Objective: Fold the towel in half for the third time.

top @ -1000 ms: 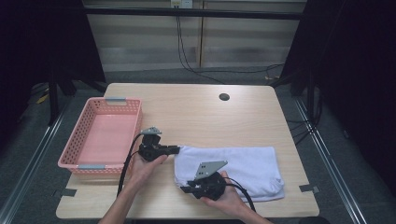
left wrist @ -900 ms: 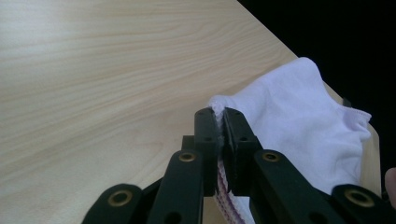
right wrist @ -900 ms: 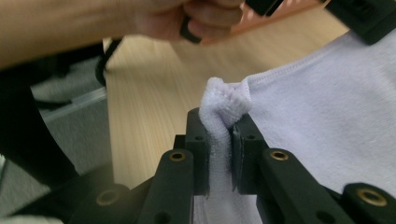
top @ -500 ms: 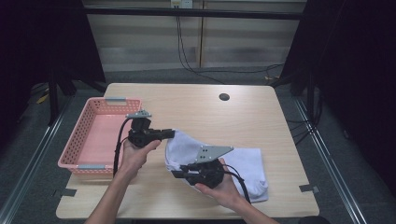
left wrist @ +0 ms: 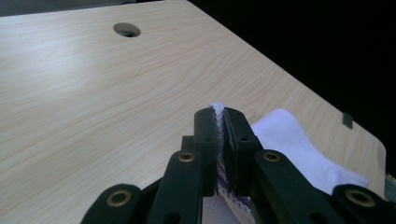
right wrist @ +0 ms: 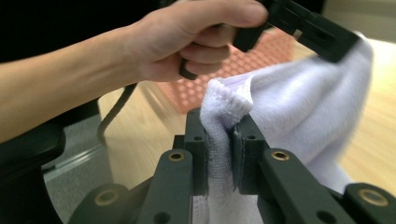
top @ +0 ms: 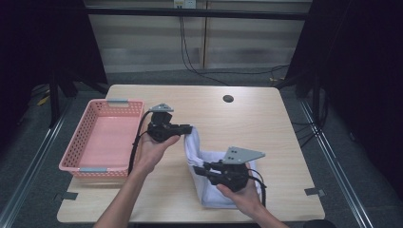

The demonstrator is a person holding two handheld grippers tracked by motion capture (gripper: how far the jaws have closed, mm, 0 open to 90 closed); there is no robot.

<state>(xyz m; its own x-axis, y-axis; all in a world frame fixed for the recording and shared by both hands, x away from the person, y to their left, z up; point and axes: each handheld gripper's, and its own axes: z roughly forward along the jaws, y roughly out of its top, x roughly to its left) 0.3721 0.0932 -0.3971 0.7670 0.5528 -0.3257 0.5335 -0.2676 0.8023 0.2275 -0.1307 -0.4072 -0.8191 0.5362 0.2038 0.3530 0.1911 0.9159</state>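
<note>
White towel (top: 205, 166): right of the pink basket (top: 76, 156), now lifted by two corners off the table (top: 266, 118), where a second ago it lay flat; likely the start of a fold or a transfer.
Left gripper (top: 187, 129): clenched on the towel's upper corner, nearest the basket.
Right gripper (top: 199, 170): clenched on a lower corner, farther from the basket.
Basket: appears empty, though its near wall hides part of the floor.
</note>
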